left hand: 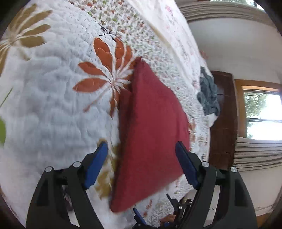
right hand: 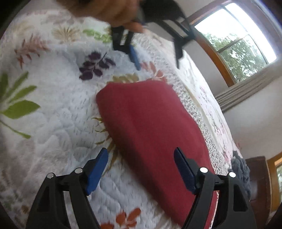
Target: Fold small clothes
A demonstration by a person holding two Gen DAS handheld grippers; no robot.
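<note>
A dark red folded cloth [left hand: 151, 126] lies flat on a white floral quilt [left hand: 52, 105]. My left gripper [left hand: 141, 148] hovers above the cloth's near end, open, with nothing between its blue pads. In the right wrist view the same red cloth [right hand: 149, 132] stretches away over the quilt [right hand: 61, 114]. My right gripper [right hand: 141, 155] is open over the cloth's near edge and holds nothing. The left gripper [right hand: 156, 59] shows at the far end of the cloth, open, held by a hand [right hand: 114, 12]. Part of the right gripper [left hand: 158, 211] shows at the bottom of the left wrist view.
A crumpled grey-blue garment [left hand: 208, 93] lies near the bed's far edge, also seen as the grey-blue garment [right hand: 241, 167]. Dark wooden furniture [left hand: 222, 123] stands beyond the bed. Windows [right hand: 236, 45] and white walls lie behind it.
</note>
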